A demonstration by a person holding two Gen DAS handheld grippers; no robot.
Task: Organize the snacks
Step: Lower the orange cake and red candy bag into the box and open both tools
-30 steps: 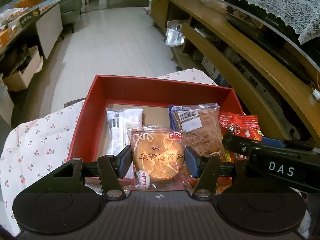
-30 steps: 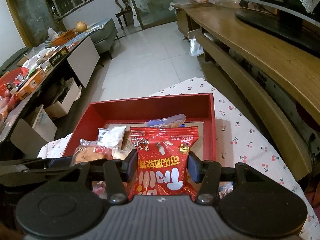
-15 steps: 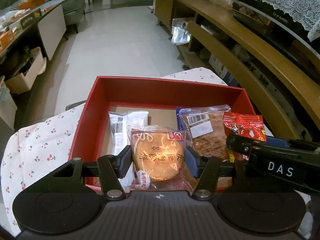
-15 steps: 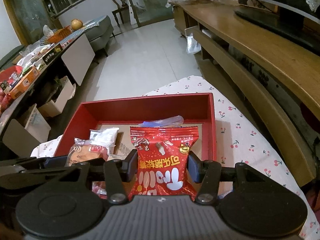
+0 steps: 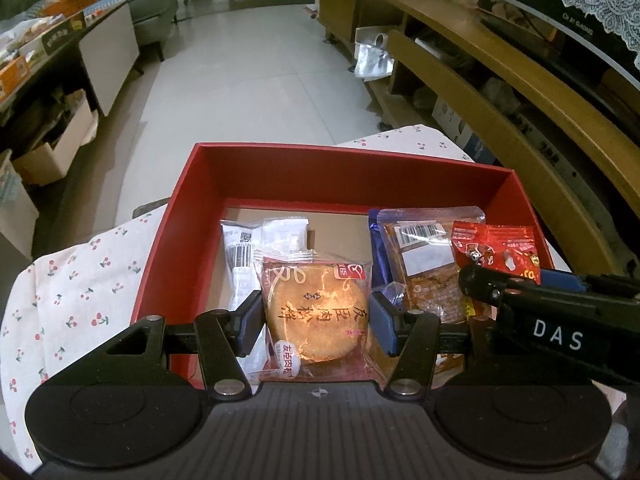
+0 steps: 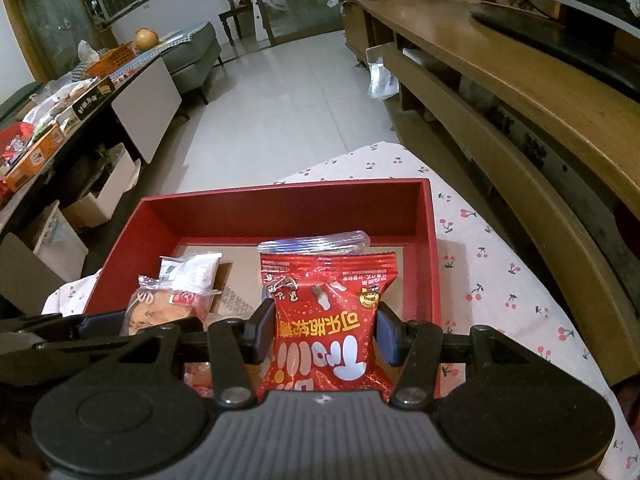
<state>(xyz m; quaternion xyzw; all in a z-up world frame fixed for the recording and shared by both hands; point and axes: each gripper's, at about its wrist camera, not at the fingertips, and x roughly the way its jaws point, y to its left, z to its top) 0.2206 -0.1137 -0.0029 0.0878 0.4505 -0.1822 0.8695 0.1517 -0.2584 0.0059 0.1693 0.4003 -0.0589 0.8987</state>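
Left gripper (image 5: 316, 320) clenched on a clear-wrapped round pastry (image 5: 318, 312), pads pressed to both sides of the packet, low in the middle of the left wrist frame. Held over the near part of a red box (image 5: 360, 176), itself set on a white cloth with cherry print (image 5: 80, 288). Behind the pastry, flat on the box's cardboard floor: a white packet (image 5: 264, 240) at centre left, a clear packet of brown snack with a barcode label (image 5: 424, 256) at centre right.

Right gripper (image 6: 326, 332) clenched on a red candy bag (image 6: 326, 320), print upside down, lower middle of the right wrist frame, also above the box's near part. Seen from the left wrist, entering from the right edge with the red bag just beside the barcode packet. Wooden shelving (image 6: 520, 92) along the right side; pale tiled floor (image 6: 288, 92) beyond the box.
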